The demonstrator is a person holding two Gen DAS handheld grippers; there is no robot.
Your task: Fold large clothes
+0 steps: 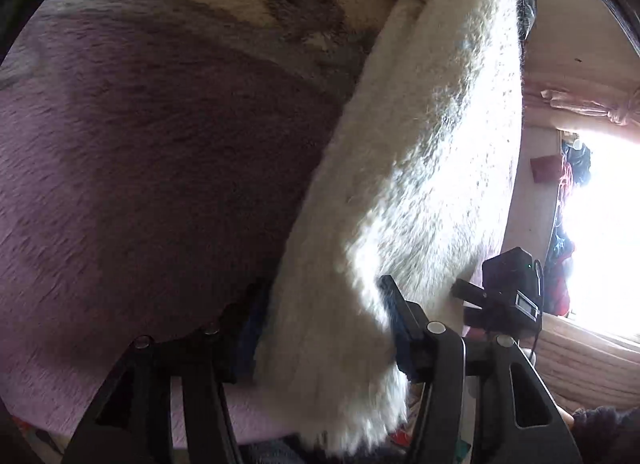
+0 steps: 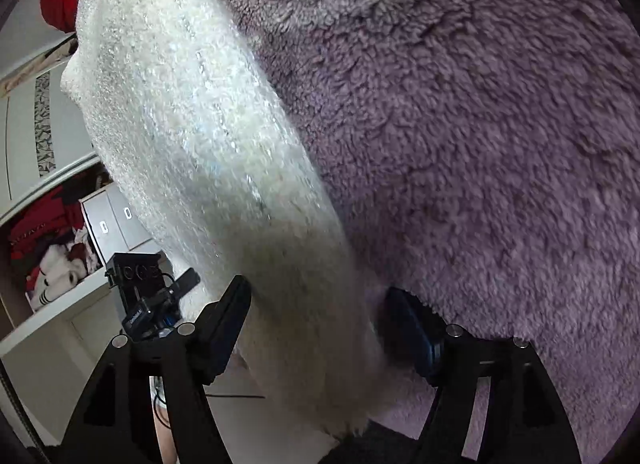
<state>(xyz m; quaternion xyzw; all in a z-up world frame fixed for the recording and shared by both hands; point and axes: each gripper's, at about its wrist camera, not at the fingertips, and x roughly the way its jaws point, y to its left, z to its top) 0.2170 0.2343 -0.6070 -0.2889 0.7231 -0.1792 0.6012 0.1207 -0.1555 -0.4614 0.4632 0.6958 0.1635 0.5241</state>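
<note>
Fleece garment (image 2: 460,136) fills nearly the whole forward view, its white cuffed fold (image 2: 208,152) packs both gripper gaps, open room only beside it — toward the window (image 1: 600,232), toward the shelves (image 2: 60,248).

Not much of the room shows, but over in the left wrist view there's a blown-out bright window (image 1: 604,232) with a pinkish curtain (image 1: 580,104) bunched and knotted above it and some blue and red clothes (image 1: 560,256) hanging by the frame. The right wrist view catches a white wardrobe (image 2: 24,124) with a patterned strip down the door, an open shelf (image 2: 48,248) stuffed with red and white fabric, and pale drawers (image 2: 114,224) with oval handles.
</note>
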